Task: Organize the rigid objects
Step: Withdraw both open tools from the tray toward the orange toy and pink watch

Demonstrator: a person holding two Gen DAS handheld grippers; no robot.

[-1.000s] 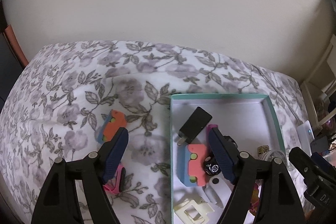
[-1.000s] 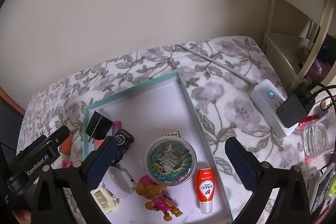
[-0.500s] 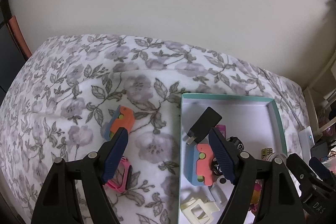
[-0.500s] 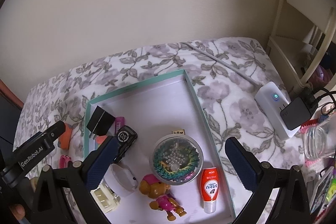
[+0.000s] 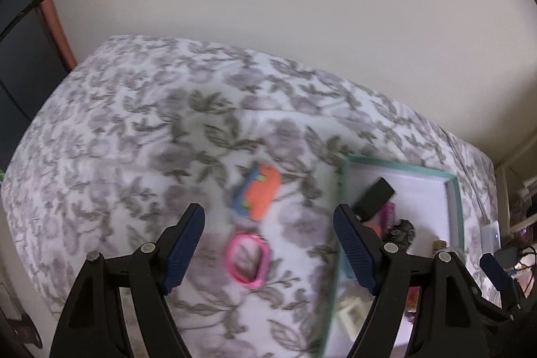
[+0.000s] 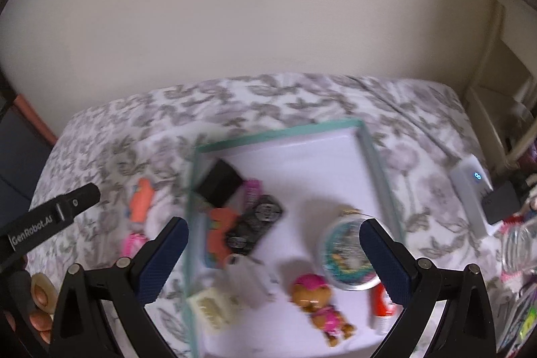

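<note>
A teal-rimmed box (image 6: 278, 131) (image 5: 402, 164) lies on the floral bed. It holds a black charger (image 6: 220, 182), an orange and blue toy (image 6: 218, 235), a black car (image 6: 255, 223), a round bead tub (image 6: 347, 249), a dog figure (image 6: 313, 291) and a red tube (image 6: 381, 307). Left of the box on the bed lie an orange and blue toy (image 5: 260, 195) (image 6: 141, 203) and a pink ring (image 5: 248, 259). My left gripper (image 5: 268, 244) is open and empty above the pink ring. My right gripper (image 6: 273, 259) is open and empty above the box.
A white hub (image 6: 470, 190) with a black plug (image 6: 501, 203) lies at the bed's right edge. A glass jar (image 6: 522, 247) stands near it. A white shelf (image 6: 503, 56) is at the far right. A plain wall is behind the bed.
My left gripper has swung left, off the box, and now frames the pink ring and loose toy. My right gripper has shifted left slightly. Both stay open.
</note>
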